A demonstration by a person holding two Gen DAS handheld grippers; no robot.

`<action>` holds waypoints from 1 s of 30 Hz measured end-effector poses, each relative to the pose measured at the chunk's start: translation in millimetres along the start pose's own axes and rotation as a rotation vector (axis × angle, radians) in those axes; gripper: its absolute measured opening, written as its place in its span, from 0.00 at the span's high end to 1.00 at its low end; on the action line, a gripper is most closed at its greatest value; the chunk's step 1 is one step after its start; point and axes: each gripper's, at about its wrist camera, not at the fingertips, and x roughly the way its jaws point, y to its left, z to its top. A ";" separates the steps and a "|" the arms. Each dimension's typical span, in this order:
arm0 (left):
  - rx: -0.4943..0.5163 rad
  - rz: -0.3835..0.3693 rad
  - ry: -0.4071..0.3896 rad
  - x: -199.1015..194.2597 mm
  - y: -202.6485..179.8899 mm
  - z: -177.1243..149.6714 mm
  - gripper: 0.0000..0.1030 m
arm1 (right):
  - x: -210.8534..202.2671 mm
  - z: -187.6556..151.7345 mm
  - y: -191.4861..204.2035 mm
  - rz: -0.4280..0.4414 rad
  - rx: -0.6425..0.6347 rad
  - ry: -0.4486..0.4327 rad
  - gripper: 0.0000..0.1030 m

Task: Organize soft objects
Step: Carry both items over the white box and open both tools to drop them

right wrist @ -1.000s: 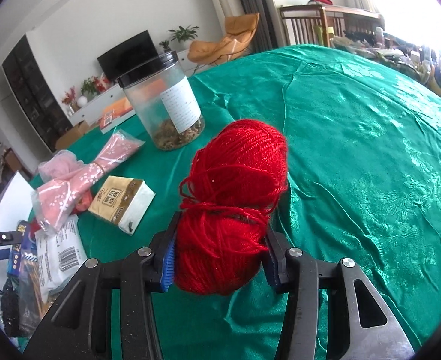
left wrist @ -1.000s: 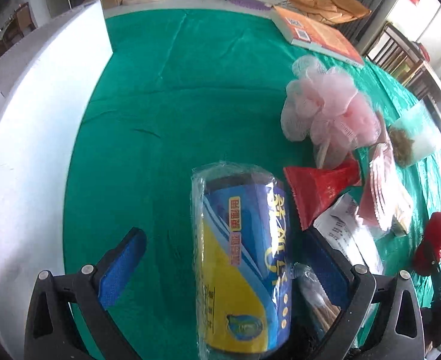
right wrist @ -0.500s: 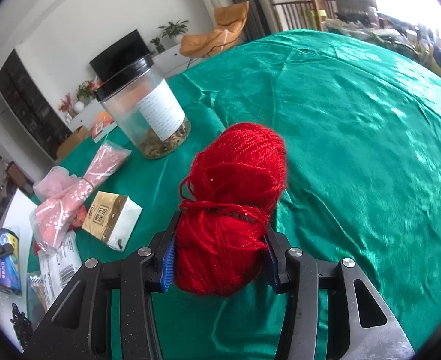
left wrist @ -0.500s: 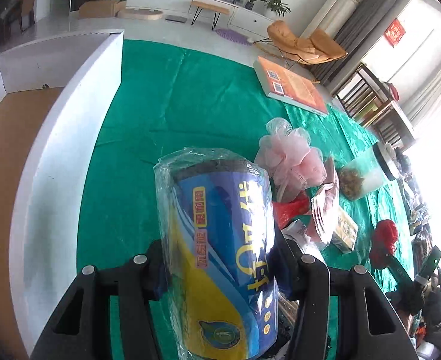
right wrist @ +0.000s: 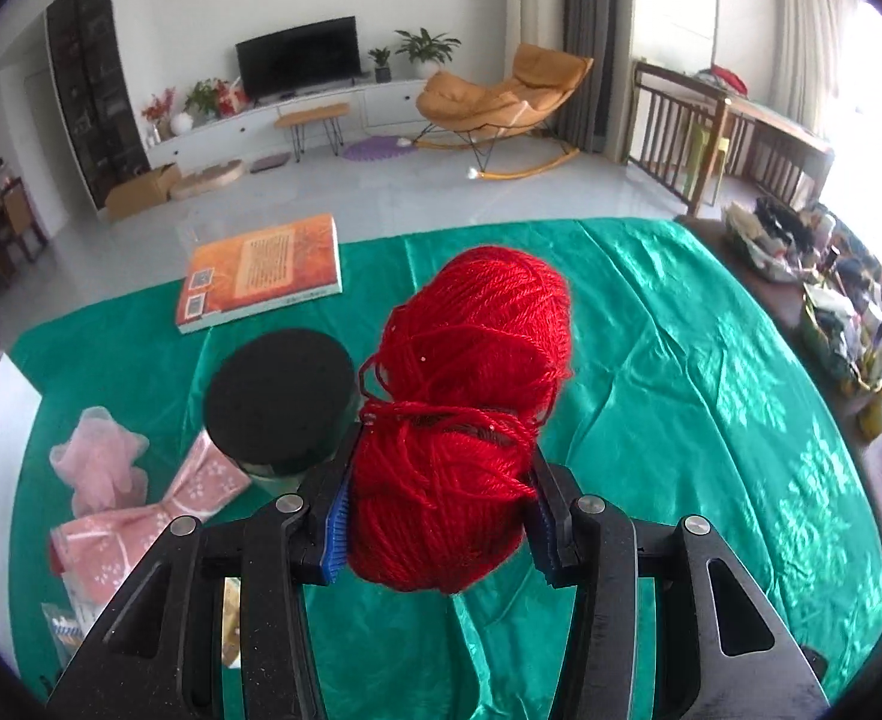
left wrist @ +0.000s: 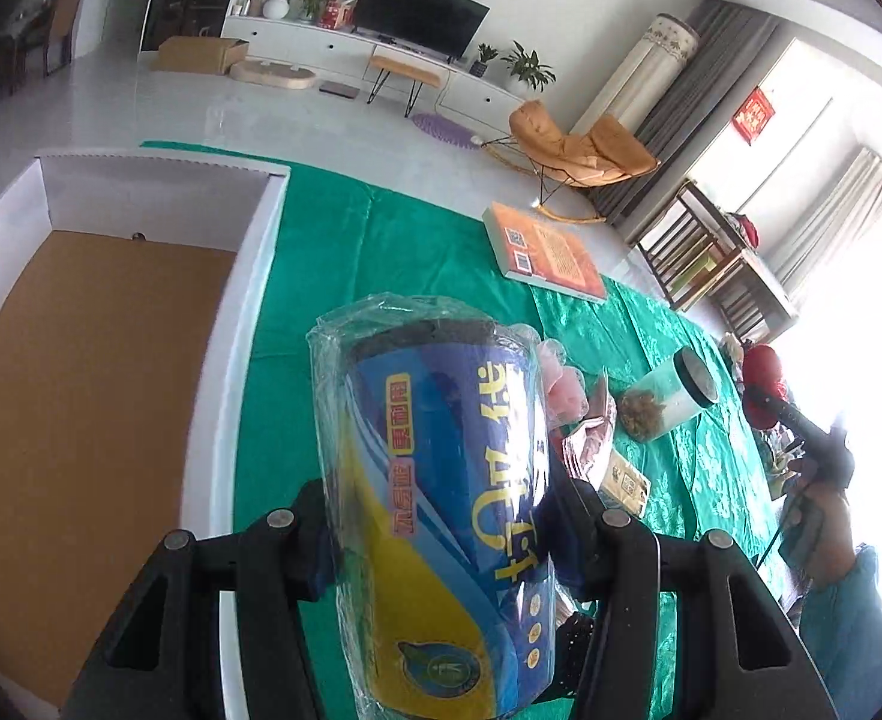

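My left gripper [left wrist: 447,534] is shut on a blue and yellow plastic-wrapped roll [left wrist: 441,498] and holds it in the air above the green tablecloth [left wrist: 381,252]. An open white box with a brown floor [left wrist: 81,420] lies just to its left. My right gripper [right wrist: 441,528] is shut on a ball of red yarn [right wrist: 465,408] and holds it above the table; it also shows in the left wrist view [left wrist: 762,384]. A pink mesh puff [right wrist: 102,450] and a pink packaged cloth [right wrist: 147,516] lie on the tablecloth at the left.
A clear jar with a black lid [right wrist: 282,402] stands close below and left of the yarn. An orange book [right wrist: 261,273] lies at the table's far edge. A small tan packet [left wrist: 624,480] and other packets lie near the pink items. A cluttered side table [right wrist: 831,300] stands at the right.
My left gripper closed on the roll and lifted it toward the white box. My right gripper lifted the yarn and swung it left, over toward the jar.
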 end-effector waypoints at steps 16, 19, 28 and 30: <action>-0.104 0.529 -0.130 -107.5 141.3 -57.0 0.06 | -135.9 -109.2 382.3 1.018 -0.274 0.179 0.20; -0.085 0.517 -0.182 -114.4 137.2 -59.1 0.05 | -134.8 -117.1 373.2 0.972 -0.304 0.170 0.20; 0.150 0.157 -0.146 -108.8 47.4 -90.7 0.05 | -81.7 -200.1 214.0 0.787 -0.033 0.206 0.19; 0.286 0.112 -0.110 -99.2 12.6 -109.9 0.05 | -89.9 -222.0 191.6 0.600 -0.103 0.104 0.19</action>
